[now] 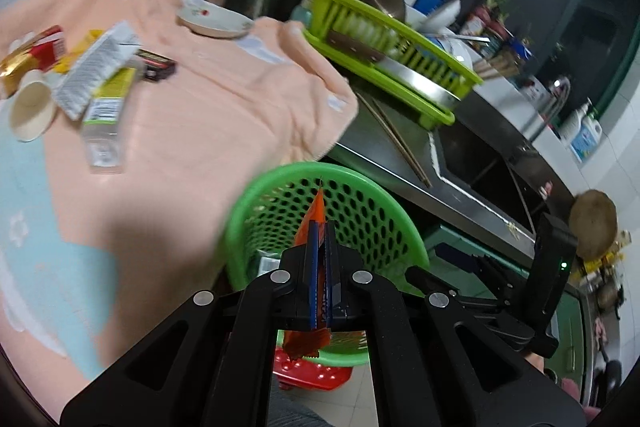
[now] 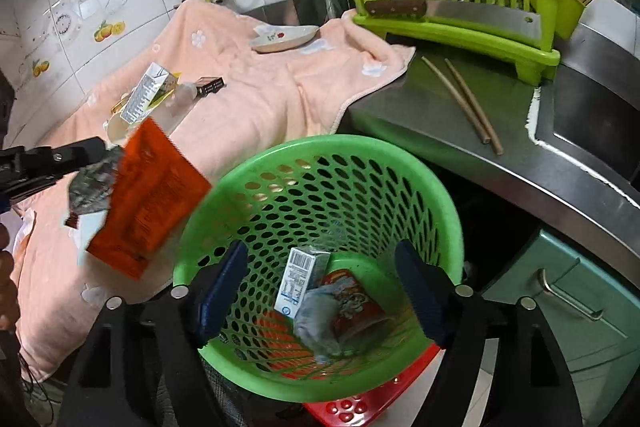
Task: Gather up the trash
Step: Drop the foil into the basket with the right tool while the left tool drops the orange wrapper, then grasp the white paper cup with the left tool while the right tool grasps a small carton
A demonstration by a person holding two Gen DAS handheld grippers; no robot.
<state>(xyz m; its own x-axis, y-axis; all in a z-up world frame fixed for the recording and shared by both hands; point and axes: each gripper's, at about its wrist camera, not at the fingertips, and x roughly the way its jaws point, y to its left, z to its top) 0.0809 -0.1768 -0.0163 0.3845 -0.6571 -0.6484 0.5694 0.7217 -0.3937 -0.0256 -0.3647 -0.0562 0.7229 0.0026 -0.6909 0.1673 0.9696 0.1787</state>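
**A:** Where are you working?

**B:** At a tiled kitchen wall, by a steel counter (image 2: 472,143) half covered with a peach towel (image 2: 256,111). A lime dish rack (image 2: 460,23) with a cleaver (image 2: 472,13) leaning on it stands behind a pair of chopsticks (image 2: 464,99).

**A:** How do your jaws stand?

**B:** My left gripper (image 1: 320,259) is clamped flat on an orange snack wrapper (image 2: 148,199). My right gripper (image 2: 324,291) is spread wide with nothing between its blue pads (image 2: 222,291); it hangs over the mouth of the green perforated trash basket (image 2: 452,211).

**A:** Which way does the wrapper lie?

**B:** From the left wrist I see it edge-on, its long axis running along my fingers, its tip (image 1: 320,203) pointing over the basket rim (image 1: 280,173). From the right wrist its broad face shows, tilted, just left of the rim, above the towel.

**A:** And the rest?

**B:** In the basket lie a small white carton (image 2: 298,281), a red printed cup (image 2: 356,301) and crumpled grey wrapping (image 2: 316,323). On the towel, well apart from the basket, there's a paper cup (image 1: 30,111), a white carton (image 1: 94,71), a clear bottle (image 1: 104,123), a dark small box (image 1: 158,65) and a saucer (image 1: 214,21).
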